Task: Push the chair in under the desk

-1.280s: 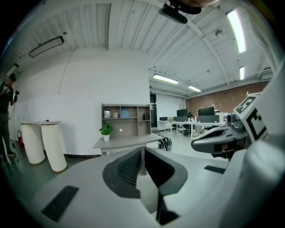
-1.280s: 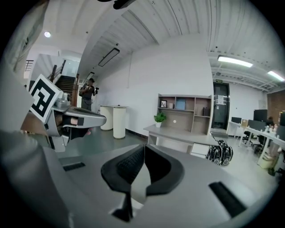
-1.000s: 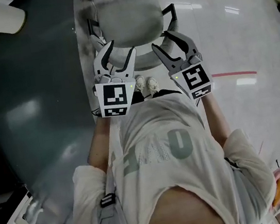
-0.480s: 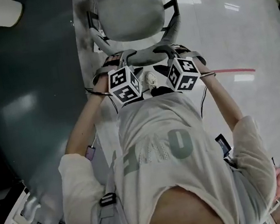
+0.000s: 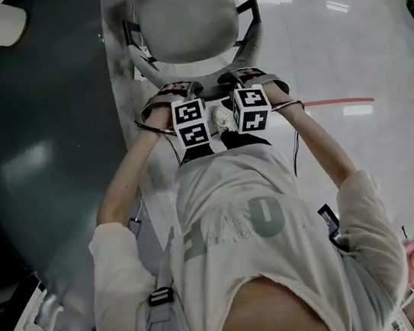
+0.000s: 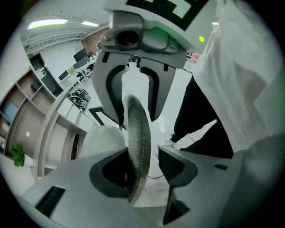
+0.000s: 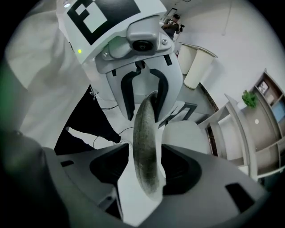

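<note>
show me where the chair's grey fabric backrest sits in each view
Head view: the grey fabric chair backrest is upper centre, seen from above.
Left gripper view: the backrest is lower centre, edge-on.
Right gripper view: the backrest is lower centre, edge-on.
Shared landmark: the pale chair seat.

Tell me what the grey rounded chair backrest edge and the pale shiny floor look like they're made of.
Grey chair backrest edge: probably woven upholstery fabric over padding. It is matte, with a finely speckled, grainy surface and a soft rounded rim. Pale floor: hard and smooth, likely polished tile or vinyl. It mirrors the ceiling lights as bright streaks; which of the two it is, I cannot tell.
</note>
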